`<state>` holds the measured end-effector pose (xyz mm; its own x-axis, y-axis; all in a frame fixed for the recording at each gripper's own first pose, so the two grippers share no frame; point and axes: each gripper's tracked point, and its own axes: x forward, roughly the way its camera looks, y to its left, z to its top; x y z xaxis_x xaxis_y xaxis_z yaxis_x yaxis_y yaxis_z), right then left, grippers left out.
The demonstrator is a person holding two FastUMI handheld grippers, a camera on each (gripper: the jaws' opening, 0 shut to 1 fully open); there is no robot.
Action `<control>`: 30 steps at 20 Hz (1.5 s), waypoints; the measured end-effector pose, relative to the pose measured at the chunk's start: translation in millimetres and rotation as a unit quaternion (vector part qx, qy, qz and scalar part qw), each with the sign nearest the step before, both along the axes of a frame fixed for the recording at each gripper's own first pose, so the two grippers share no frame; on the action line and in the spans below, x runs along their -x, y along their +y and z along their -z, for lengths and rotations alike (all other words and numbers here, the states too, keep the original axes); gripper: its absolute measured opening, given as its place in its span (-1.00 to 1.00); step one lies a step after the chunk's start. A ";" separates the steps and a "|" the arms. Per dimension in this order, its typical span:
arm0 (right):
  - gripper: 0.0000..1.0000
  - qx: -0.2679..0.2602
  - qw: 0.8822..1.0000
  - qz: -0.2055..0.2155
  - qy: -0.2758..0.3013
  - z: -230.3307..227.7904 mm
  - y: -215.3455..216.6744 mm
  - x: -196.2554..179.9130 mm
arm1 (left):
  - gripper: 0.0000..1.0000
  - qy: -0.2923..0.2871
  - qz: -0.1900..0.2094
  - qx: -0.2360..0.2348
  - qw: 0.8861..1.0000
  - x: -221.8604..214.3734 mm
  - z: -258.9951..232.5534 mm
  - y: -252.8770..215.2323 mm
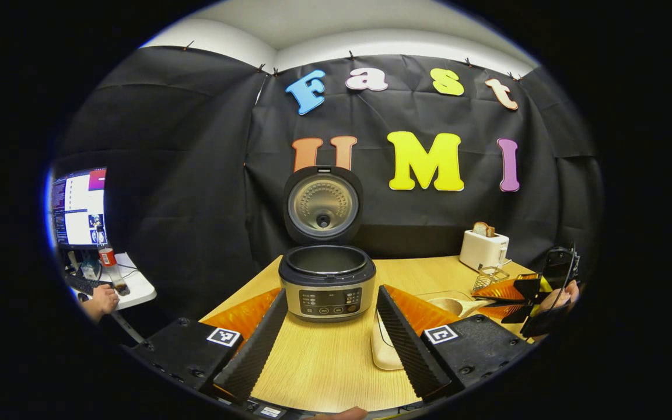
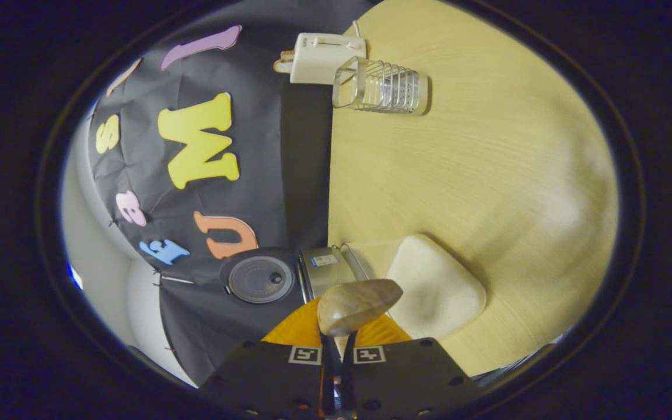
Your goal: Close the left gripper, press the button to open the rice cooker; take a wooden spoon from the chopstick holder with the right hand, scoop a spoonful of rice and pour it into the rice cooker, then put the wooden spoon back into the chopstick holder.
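Note:
The rice cooker (image 1: 326, 286) stands open in the middle of the wooden table (image 1: 324, 361), its lid (image 1: 323, 204) upright and the inner pot dark. My left gripper (image 1: 332, 291) is open, its two fingers spread wide on either side of the cooker's front and apart from it. Right of the cooker lies a cream tray of rice (image 1: 384, 350). Far right, a hand holds my right gripper (image 1: 537, 297). In the right gripper view, which is rolled on its side, my right gripper (image 2: 338, 350) is shut on the handle of the wooden spoon (image 2: 359, 306). The cooker (image 2: 327, 268) and rice tray (image 2: 438, 289) lie just beyond the spoon's bowl.
A wire chopstick holder (image 2: 382, 86) stands beside a white toaster (image 2: 321, 57) at the table's back right, also seen as the holder (image 1: 490, 277) and toaster (image 1: 483, 248) with bread in it. Off the table's left are a monitor (image 1: 79, 207), a bottle (image 1: 108, 262) and a person's hand (image 1: 102, 300).

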<state>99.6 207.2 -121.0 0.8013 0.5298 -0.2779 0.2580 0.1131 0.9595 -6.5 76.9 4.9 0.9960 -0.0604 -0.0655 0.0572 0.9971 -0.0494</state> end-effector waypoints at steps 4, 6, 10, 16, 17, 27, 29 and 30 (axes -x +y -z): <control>-0.90 -0.062 0.998 -0.014 0.000 -9.1 7.8 -2.1 | 0.96 0.002 -0.005 0.001 1.000 -2.0 1.5 4.8; -0.90 -0.087 0.996 -0.021 -0.008 -18.0 12.5 -5.3 | 0.96 0.000 -0.006 0.004 1.000 -1.2 1.2 6.8; -0.90 -0.113 0.993 -0.043 -0.013 -39.2 30.2 -10.2 | 0.96 0.000 -0.010 0.007 1.000 -1.0 1.0 13.4; -0.90 -0.084 0.995 -0.046 -0.030 -69.9 52.7 -31.5 | 0.96 0.007 -0.017 0.003 1.000 -0.8 5.1 20.1; -0.91 -0.081 0.995 -0.044 -0.032 -75.6 55.4 -38.0 | 0.96 0.006 -0.015 0.003 1.000 -0.8 4.9 19.3; -0.90 -0.011 0.998 -0.042 -0.041 -120.3 105.2 -107.0 | 0.96 0.016 -0.039 0.000 0.999 -1.3 11.9 42.6; -0.89 0.030 0.998 -0.035 -0.047 -125.3 128.2 -126.6 | 0.96 0.012 -0.042 0.004 0.999 -1.4 10.7 50.4; -0.95 0.046 0.997 -0.035 -0.043 -125.6 138.3 -134.2 | 0.96 0.013 -0.041 0.008 0.999 -2.0 11.2 52.6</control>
<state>233.8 345.4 4.6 0.7869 0.5602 -0.2588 0.1628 0.2160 0.9627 -4.5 129.5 -6.3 0.9957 0.0208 -0.0902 -0.0268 0.9974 -0.0663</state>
